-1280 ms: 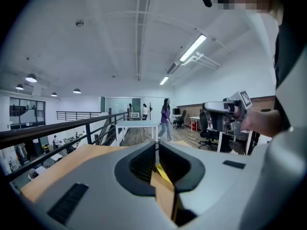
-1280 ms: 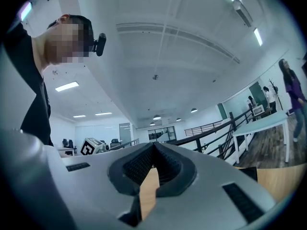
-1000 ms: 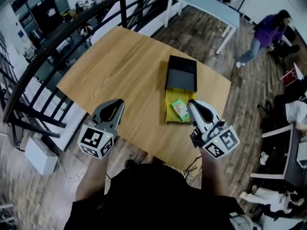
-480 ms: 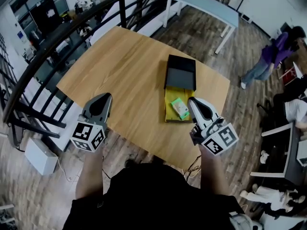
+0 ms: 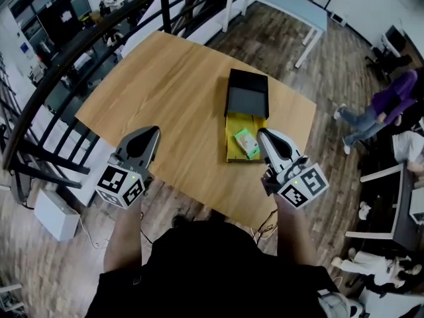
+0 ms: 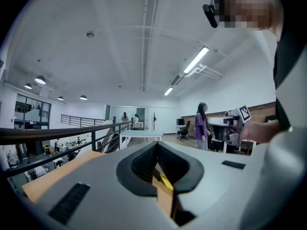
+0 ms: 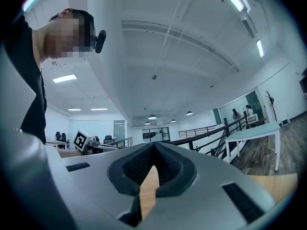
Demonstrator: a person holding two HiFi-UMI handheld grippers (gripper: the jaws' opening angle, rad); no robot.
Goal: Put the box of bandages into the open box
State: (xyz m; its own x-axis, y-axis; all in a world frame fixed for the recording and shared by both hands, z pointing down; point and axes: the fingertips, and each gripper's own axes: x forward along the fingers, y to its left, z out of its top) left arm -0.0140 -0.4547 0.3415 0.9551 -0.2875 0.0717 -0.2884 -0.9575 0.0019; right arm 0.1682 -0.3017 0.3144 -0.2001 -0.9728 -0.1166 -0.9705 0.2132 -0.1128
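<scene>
Both our grippers hang over the near edge of the worktop (image 5: 172, 78), and neither holds anything. The left gripper (image 5: 151, 133) has its fingers pressed together, and so does the right gripper (image 5: 264, 135). The box of bandages (image 5: 246, 142), a small green pack, lies on the yellow half (image 5: 232, 152) of the open box, just beside our right gripper and before the black half (image 5: 248, 97). We cannot tell which half is tray and which is lid. If the yellow is the tray, the job looks done. If not, we judge the next move is to spread the right fingers, close on the pack and carry it into the black half.
</scene>
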